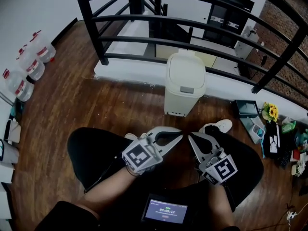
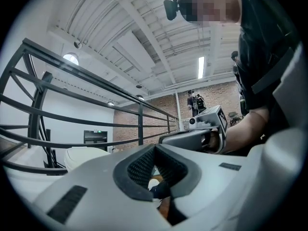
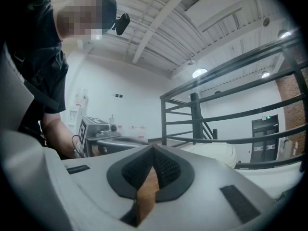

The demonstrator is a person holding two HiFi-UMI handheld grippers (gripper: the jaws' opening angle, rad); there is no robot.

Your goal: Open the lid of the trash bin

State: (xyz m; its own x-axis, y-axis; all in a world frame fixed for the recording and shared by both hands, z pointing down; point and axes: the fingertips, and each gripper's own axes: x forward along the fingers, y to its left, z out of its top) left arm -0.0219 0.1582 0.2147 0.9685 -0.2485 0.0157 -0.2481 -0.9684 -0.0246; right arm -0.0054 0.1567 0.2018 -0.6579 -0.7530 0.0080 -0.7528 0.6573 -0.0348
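Cream, smooth plastic trash bin [image 1: 185,100], domed lid [image 1: 185,70] shut, is standing upright at the far edge of the dark wood floor [image 1: 91,105], against the black metal railing [image 1: 144,38], straight ahead of both grippers and well apart. The left gripper [image 1: 179,138] and right gripper [image 1: 191,137] are hovering clenched, empty, about equally near.

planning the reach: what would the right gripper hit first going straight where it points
Probably the left side of the cream plastic trash bin; depth is unclear, it might slip past.
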